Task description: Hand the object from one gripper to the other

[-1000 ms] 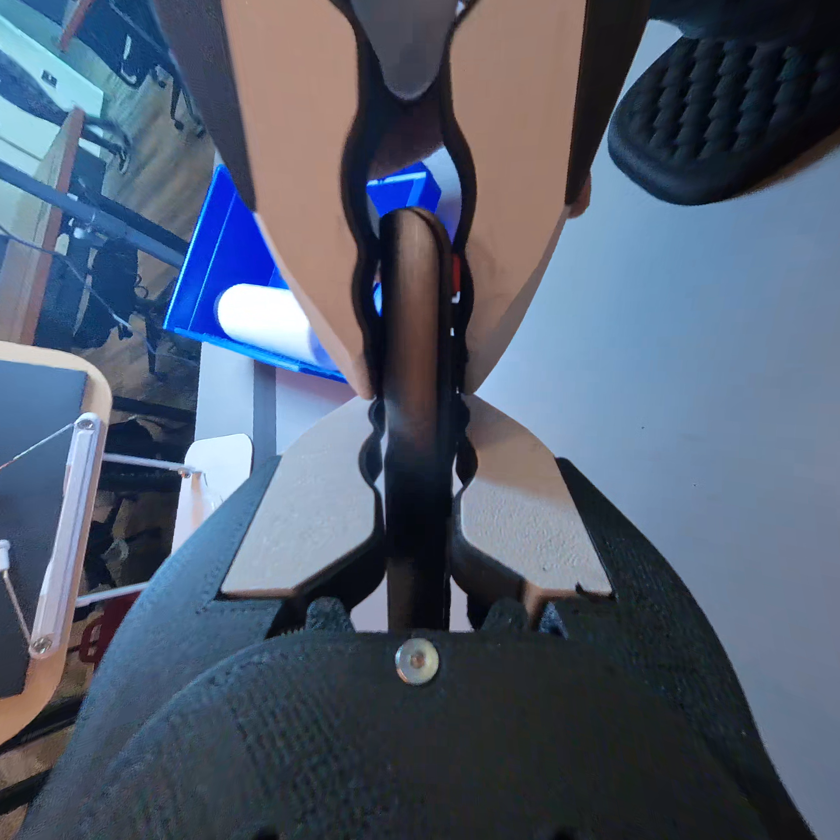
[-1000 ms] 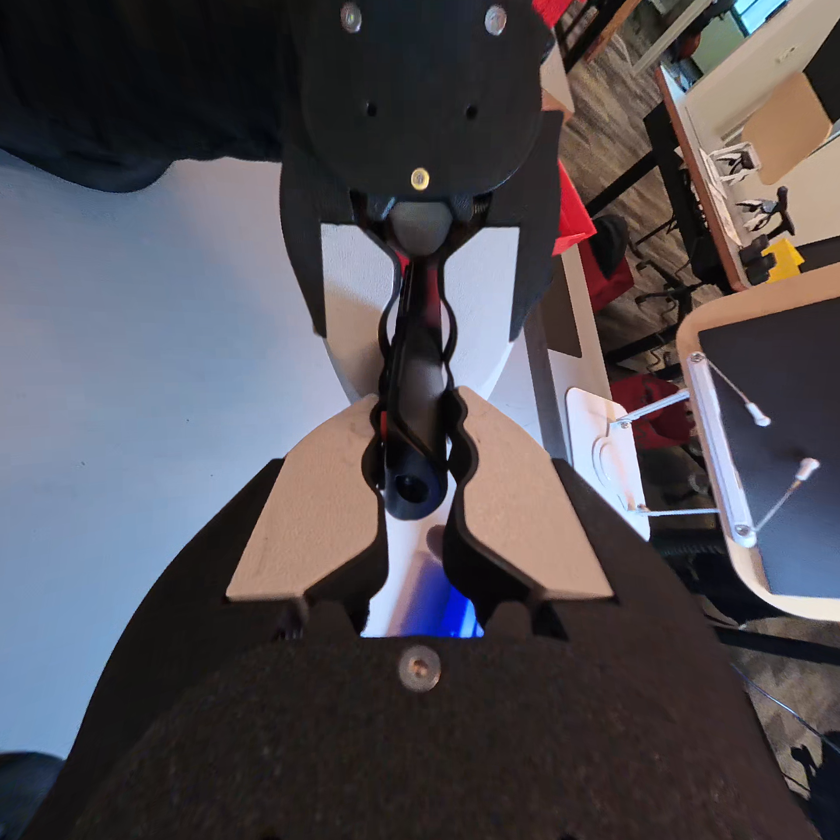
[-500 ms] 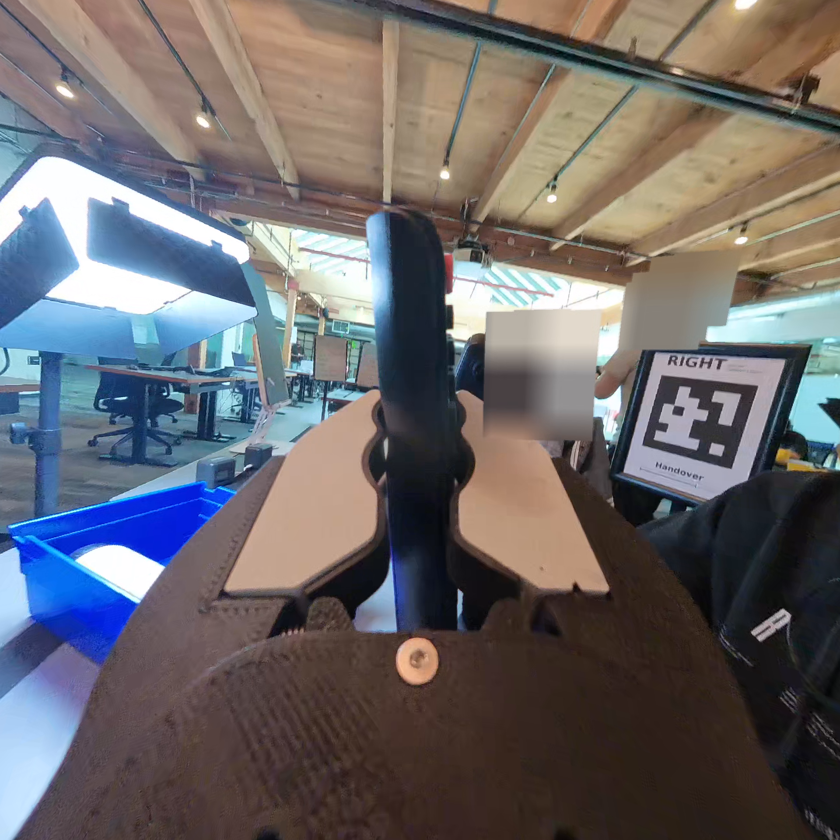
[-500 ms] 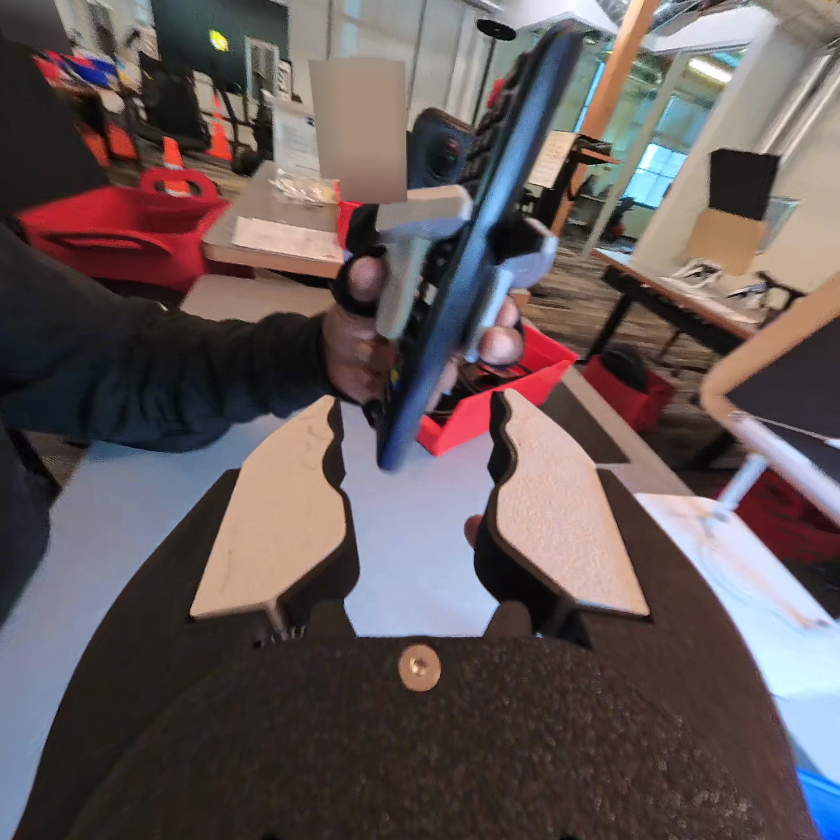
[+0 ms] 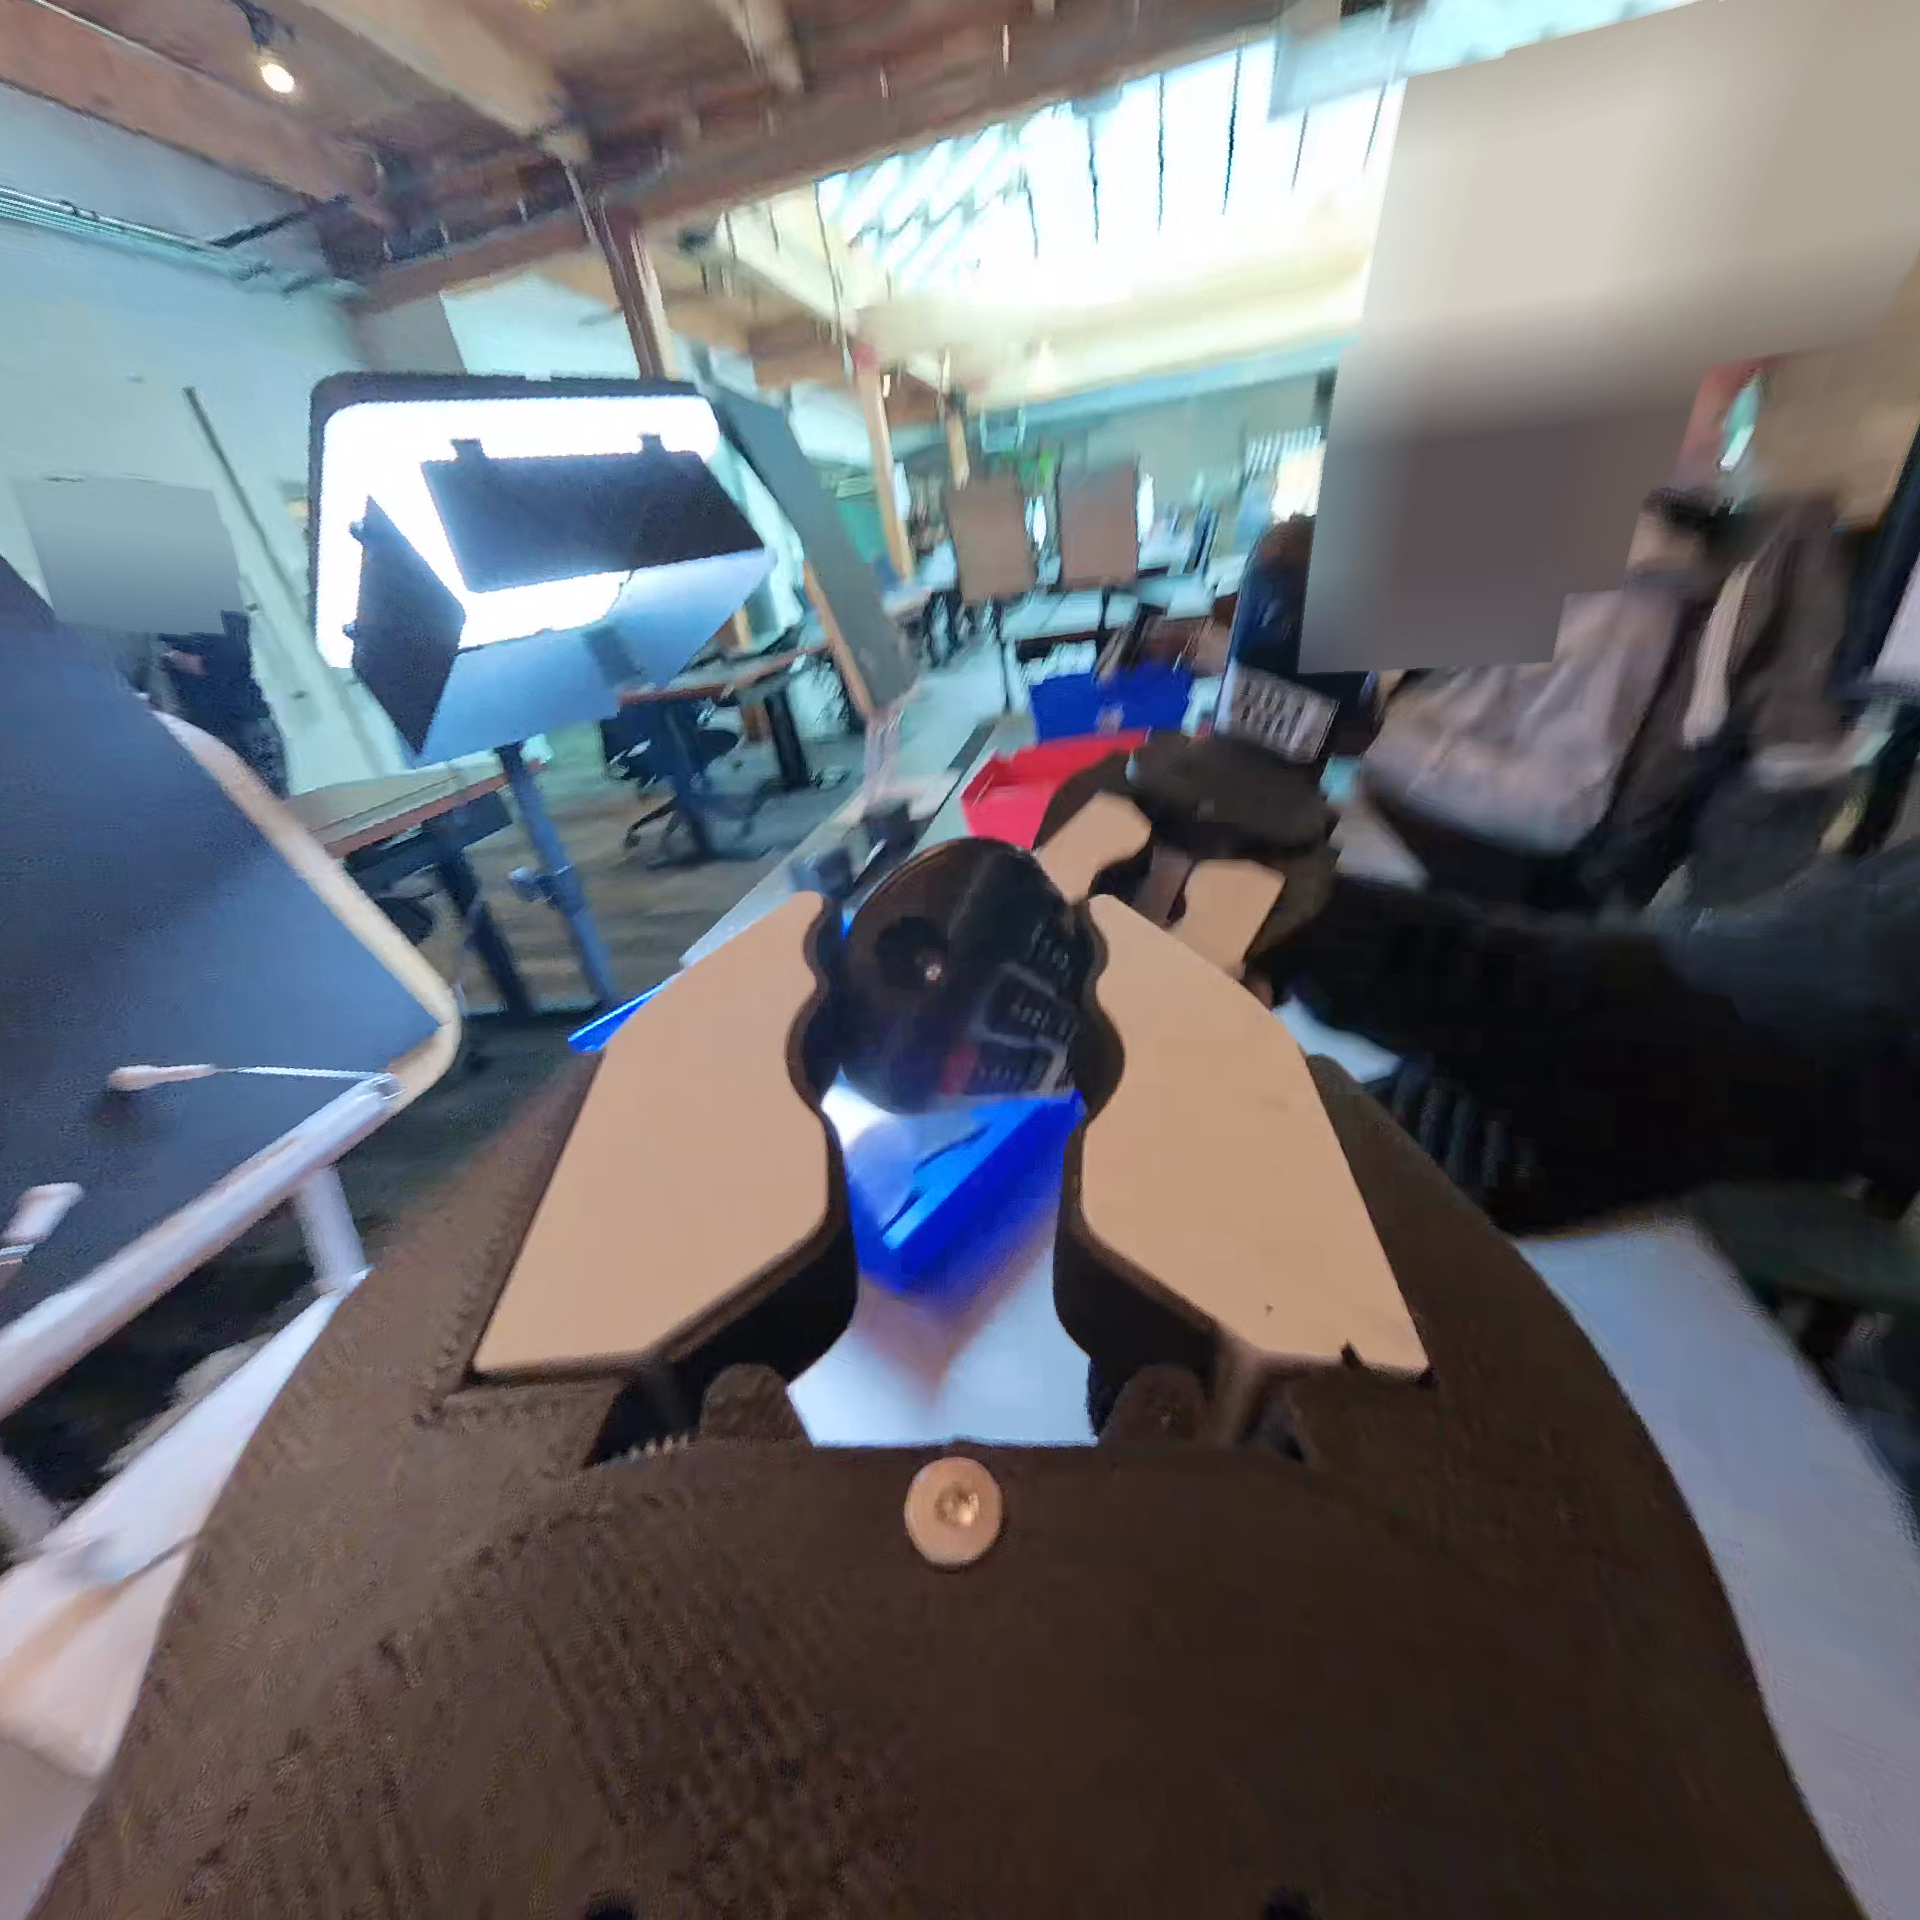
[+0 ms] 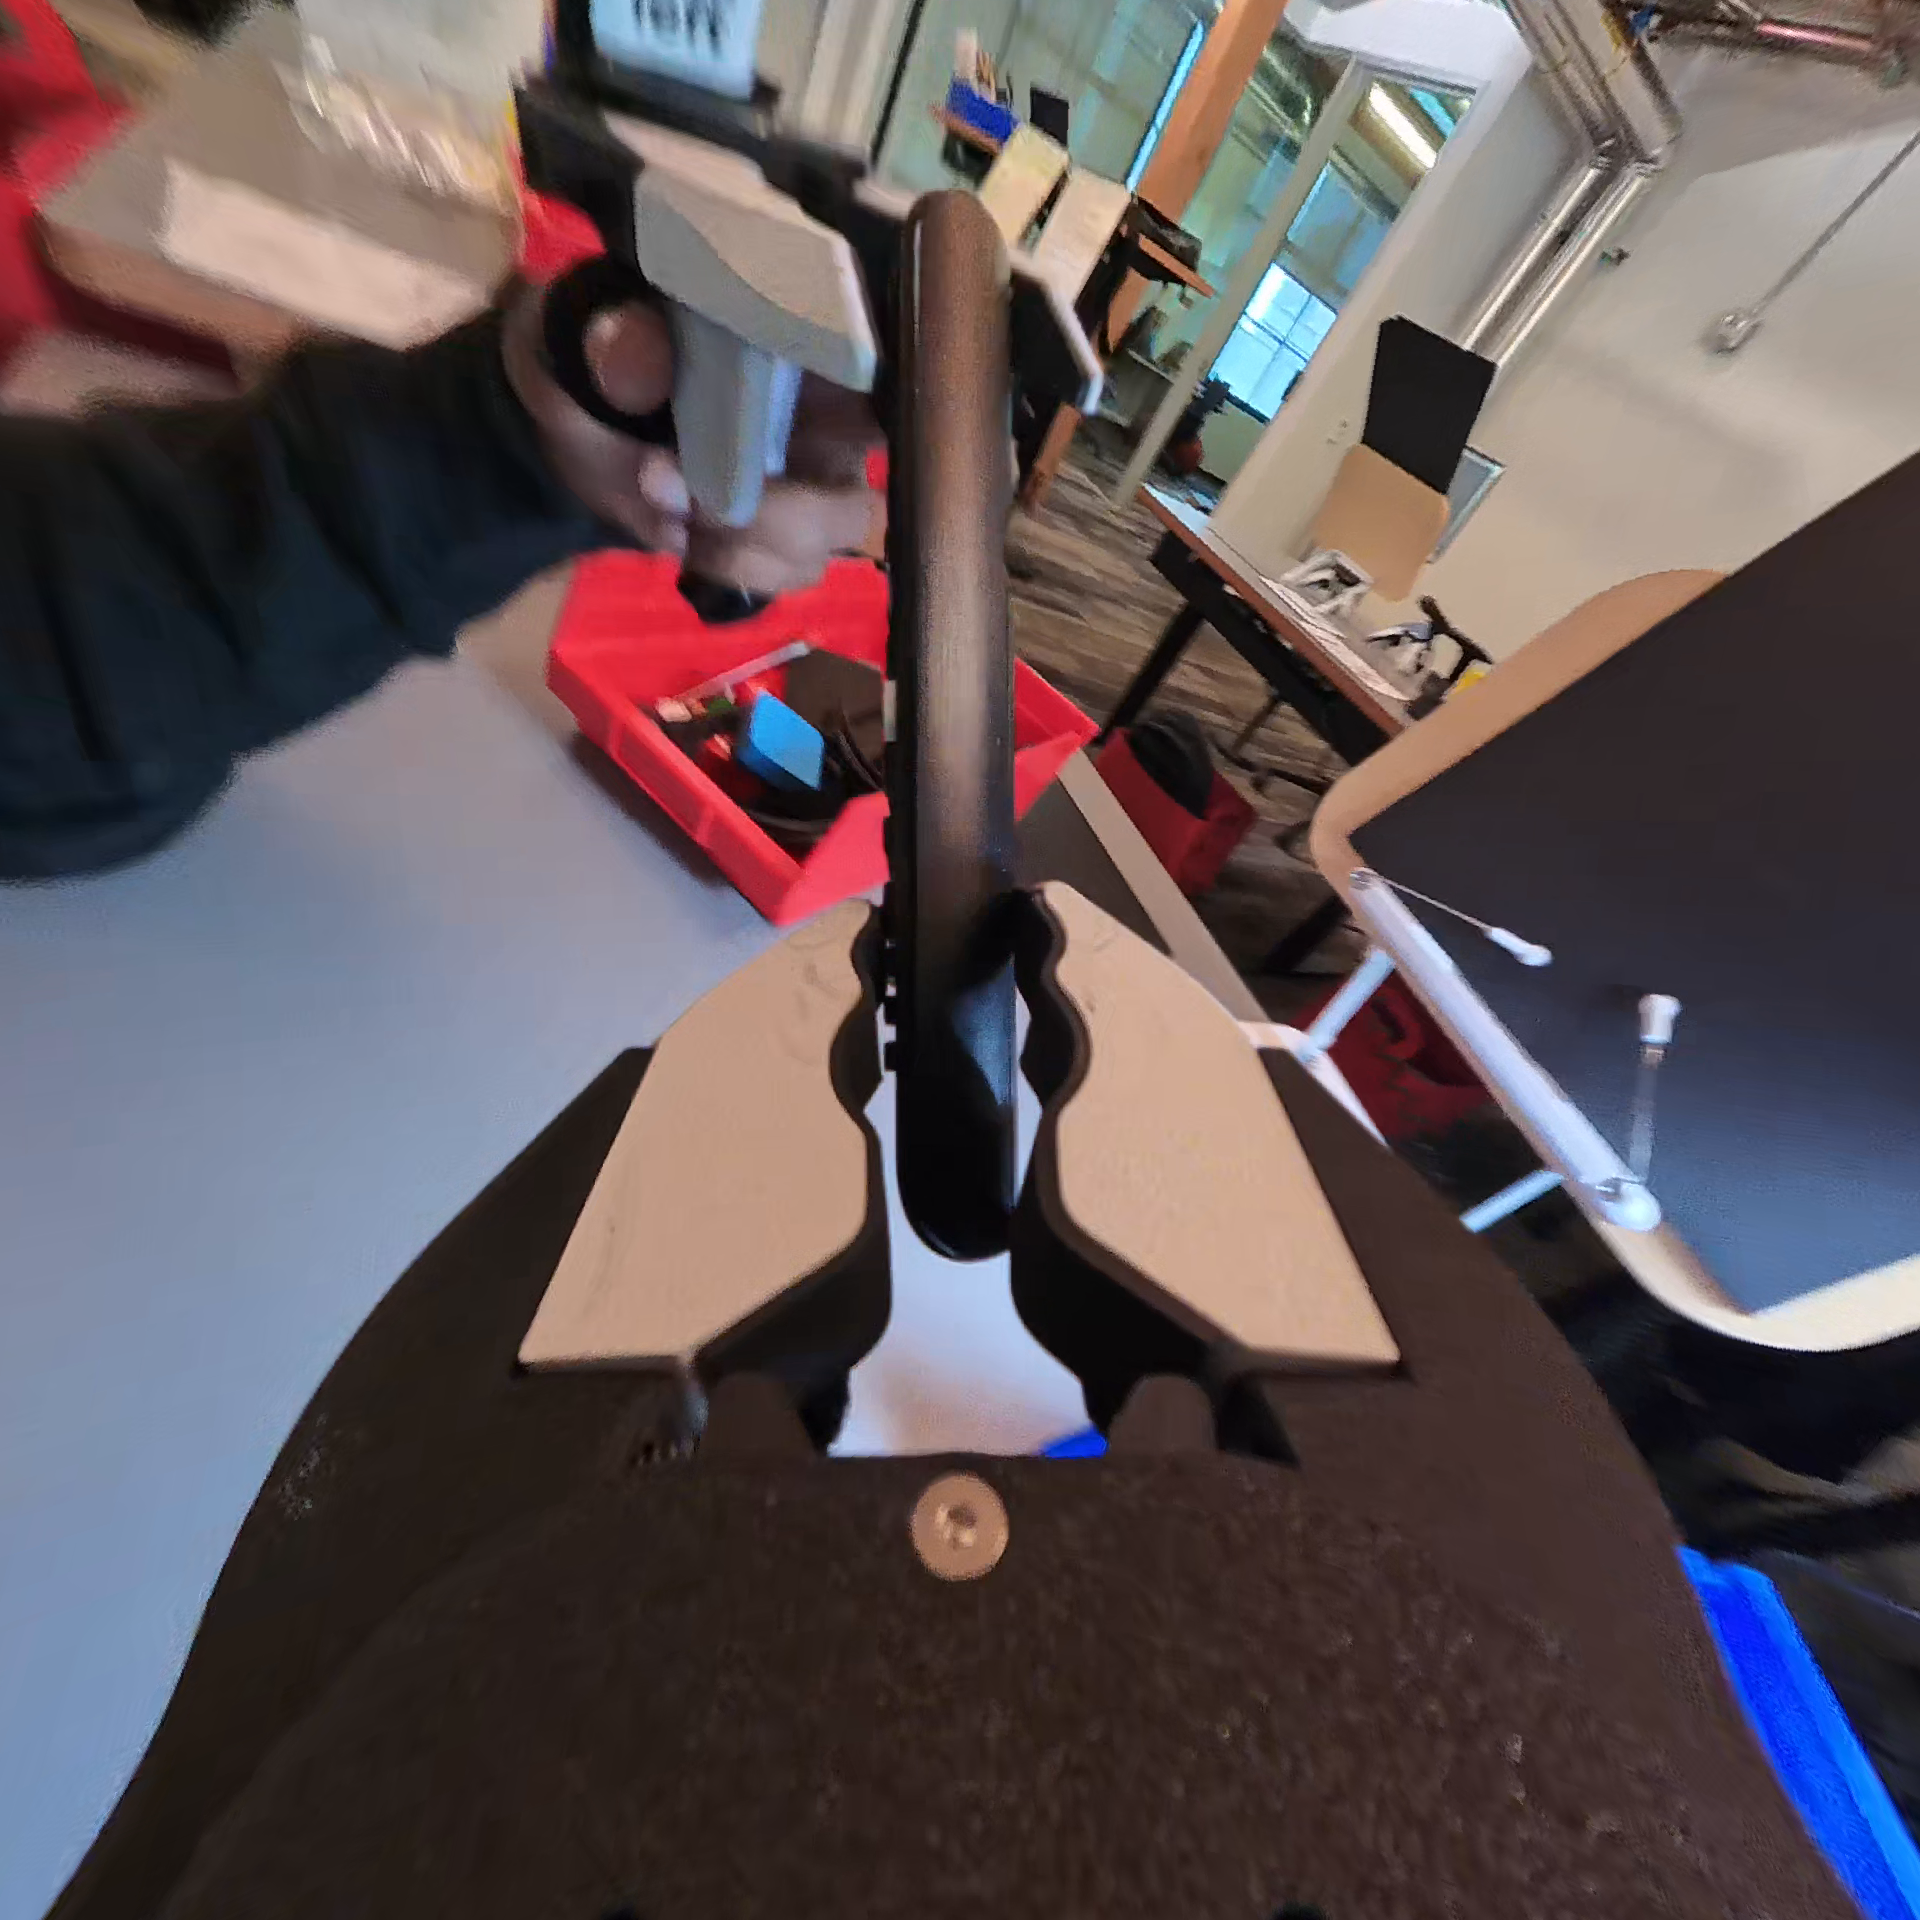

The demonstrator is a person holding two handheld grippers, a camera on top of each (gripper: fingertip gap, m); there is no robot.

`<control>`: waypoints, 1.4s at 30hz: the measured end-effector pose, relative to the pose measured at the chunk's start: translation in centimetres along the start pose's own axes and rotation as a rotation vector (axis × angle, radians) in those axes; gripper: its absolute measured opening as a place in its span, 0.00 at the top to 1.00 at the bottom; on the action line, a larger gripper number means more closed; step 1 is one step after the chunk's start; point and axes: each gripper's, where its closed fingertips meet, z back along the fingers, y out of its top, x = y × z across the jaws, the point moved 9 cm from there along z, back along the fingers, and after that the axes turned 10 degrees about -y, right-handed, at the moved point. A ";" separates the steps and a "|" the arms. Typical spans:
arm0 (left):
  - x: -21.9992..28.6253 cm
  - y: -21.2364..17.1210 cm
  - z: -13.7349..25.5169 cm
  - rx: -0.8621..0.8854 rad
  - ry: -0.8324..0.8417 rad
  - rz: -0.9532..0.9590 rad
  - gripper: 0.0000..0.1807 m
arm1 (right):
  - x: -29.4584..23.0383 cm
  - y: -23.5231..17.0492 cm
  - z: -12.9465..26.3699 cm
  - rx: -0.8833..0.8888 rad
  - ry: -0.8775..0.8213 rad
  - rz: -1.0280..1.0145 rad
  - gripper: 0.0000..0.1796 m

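The object is a black remote control [image 6: 951,623]. My right gripper [image 6: 951,904] is shut on its lower end and holds it upright above the white table [image 6: 312,1039]. My left gripper [image 6: 956,312], held by a hand in a dark sleeve, straddles the remote's upper end with a small gap at one finger. In the left wrist view the remote [image 5: 935,997] shows end-on between the tips of my left gripper [image 5: 956,904]. Its jaws stand wider apart than the remote is thick. The right gripper [image 5: 1153,883] shows just behind it.
A red bin [image 6: 717,821] with small items stands on the table behind the remote. A blue bin [image 5: 966,1174] lies below the left gripper. A lit light panel [image 5: 520,561] stands at the left. A black board with a pale rim [image 6: 1662,935] is at the right. Left tips to right tips: about 9 cm.
Half a second ago my left gripper was shut on the remote and my right was open below it. Now the right has shut on the remote and the left jaws have opened.
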 end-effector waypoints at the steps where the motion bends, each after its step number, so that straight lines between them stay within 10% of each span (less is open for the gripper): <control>1: 0.3 0.1 0.3 -0.068 0.004 -0.050 0.77 | 0.0 0.0 0.2 -0.026 -0.013 0.062 0.87; 13: 2.0 -6.2 -3.6 -0.898 0.062 -0.468 0.83 | -1.9 -0.4 1.3 -0.337 -0.044 0.537 0.87; 25: 0.0 -4.2 -1.2 -0.181 -0.125 -0.160 0.86 | 4.0 2.2 6.4 0.150 -0.093 -0.017 0.72; 32: -0.8 -5.4 -3.7 0.264 -0.018 0.041 0.86 | 4.7 0.4 2.4 0.346 -0.046 -0.595 0.68; 42: 1.7 -9.7 -8.3 0.063 0.426 -0.321 0.86 | 2.4 -1.9 -1.7 0.210 -0.203 -0.941 0.63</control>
